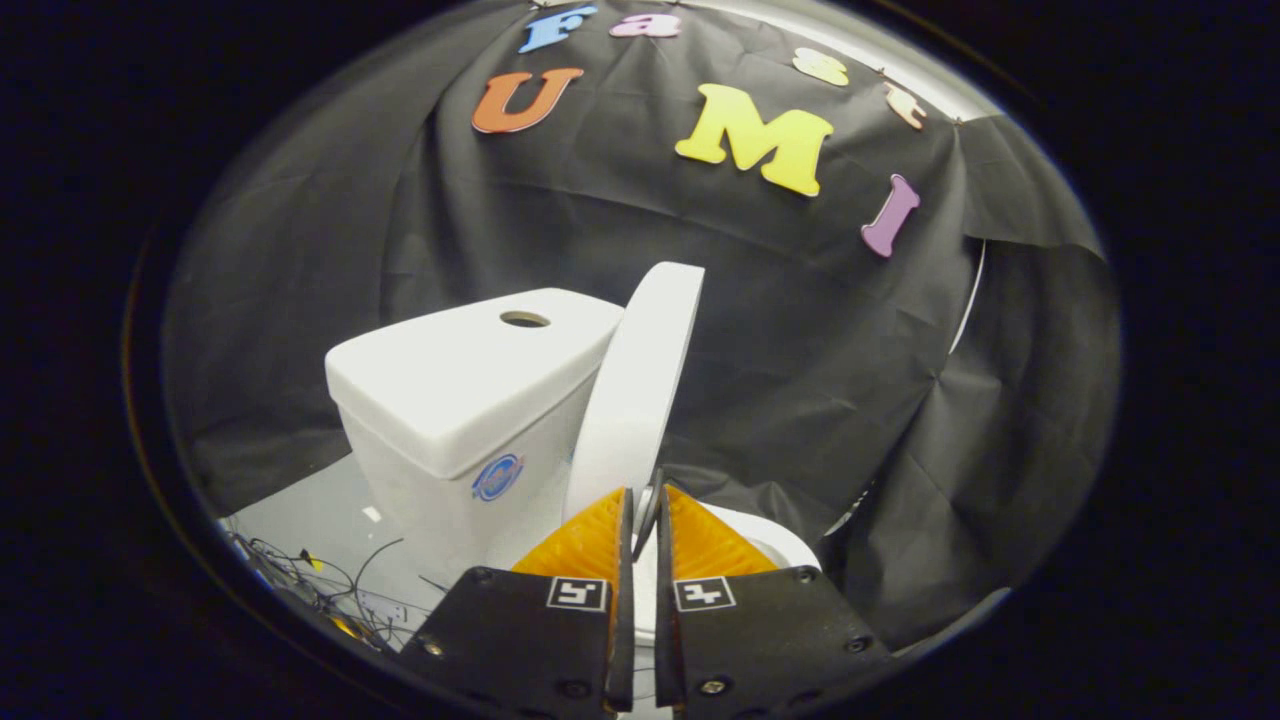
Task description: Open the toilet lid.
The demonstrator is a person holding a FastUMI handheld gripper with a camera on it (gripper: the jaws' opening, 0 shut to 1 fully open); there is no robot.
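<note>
The tank (470,385) is the biggest thing here. The lid (640,385) stands almost straight up, leaning by the tank's side, so the job looks nearly done. The gripper (644,500) pinches the lid's bottom edge, fingers nearly closed.

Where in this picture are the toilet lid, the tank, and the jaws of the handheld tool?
toilet lid (640,390): gripper view, on its raised, edge-on white face.
tank (470,375): gripper view, on the flat cover, below the round hole.
gripper (643,500): gripper view, between the tips of its nearly closed jaws, at the lid's lower edge.
</note>
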